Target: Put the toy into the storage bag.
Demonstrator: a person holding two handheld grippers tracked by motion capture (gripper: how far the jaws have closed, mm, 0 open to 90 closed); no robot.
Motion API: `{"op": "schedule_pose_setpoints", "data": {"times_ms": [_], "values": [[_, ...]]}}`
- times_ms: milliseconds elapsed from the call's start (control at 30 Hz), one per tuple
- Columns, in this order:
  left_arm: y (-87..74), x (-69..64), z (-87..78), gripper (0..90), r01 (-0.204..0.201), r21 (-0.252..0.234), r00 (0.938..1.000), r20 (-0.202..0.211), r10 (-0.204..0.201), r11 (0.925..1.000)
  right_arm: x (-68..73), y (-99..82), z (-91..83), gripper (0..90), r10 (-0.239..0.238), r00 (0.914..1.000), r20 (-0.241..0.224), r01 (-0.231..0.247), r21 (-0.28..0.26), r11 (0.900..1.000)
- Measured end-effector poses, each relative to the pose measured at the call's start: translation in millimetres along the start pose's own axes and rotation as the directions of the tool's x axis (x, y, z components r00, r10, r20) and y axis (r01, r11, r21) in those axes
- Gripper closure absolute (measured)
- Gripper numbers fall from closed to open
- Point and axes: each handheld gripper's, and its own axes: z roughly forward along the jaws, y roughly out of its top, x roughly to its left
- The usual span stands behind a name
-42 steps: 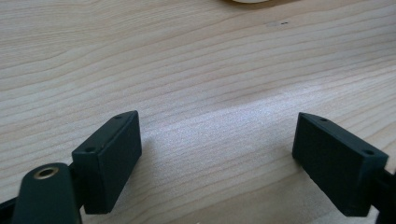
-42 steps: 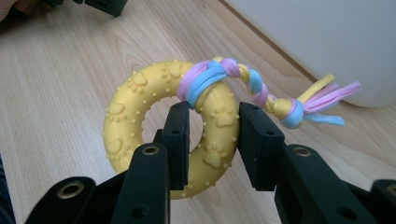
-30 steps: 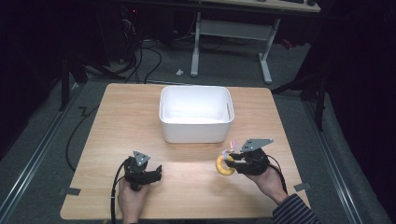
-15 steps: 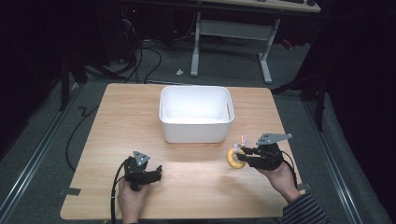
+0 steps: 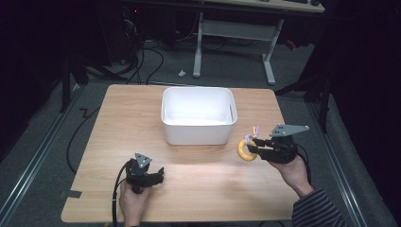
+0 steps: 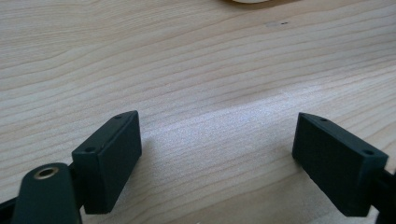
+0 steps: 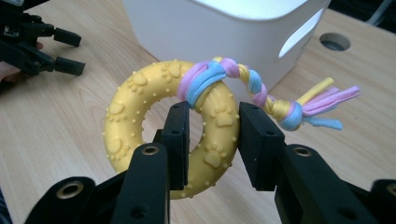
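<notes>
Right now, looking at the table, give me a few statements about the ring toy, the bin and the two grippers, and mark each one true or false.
1. The right gripper is clamped on the yellow ring toy. True.
2. The ring toy lies inside the white bin. False: it is held outside the bin, beside its right front corner.
3. The left gripper has its jaws open with nothing between them. True.
4. A braided pink, blue and yellow rope is tied to the ring. True.
5. The left gripper is holding the bin's rim. False: it is at the near edge of the table, apart from the bin.
</notes>
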Motion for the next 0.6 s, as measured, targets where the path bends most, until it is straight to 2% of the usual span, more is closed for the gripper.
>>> {"op": "schedule_pose_setpoints", "data": {"times_ms": [200,333,433,600], "values": [[0.0,0.0,0.0,16.0,0.0,0.0,1.0,0.0,0.0,1.0,-1.7,19.2,-5.4,65.7,-0.03,0.9991,0.032,0.03,-0.01,0.9995],[0.0,0.0,0.0,16.0,0.0,0.0,1.0,0.0,0.0,1.0,0.3,32.9,-10.2,65.6,-0.047,0.9962,0.074,0.049,-0.025,0.9985],[0.0,0.0,0.0,16.0,0.0,0.0,1.0,0.0,0.0,1.0,-0.1,43.3,-14.3,65.6,-0.046,0.9961,0.075,0.049,-0.049,0.9976],[0.0,0.0,0.0,16.0,0.0,0.0,1.0,0.0,0.0,1.0,-0.9,57.4,-14.6,65.6,-0.058,0.9955,0.075,0.063,-0.058,0.9963]]}}
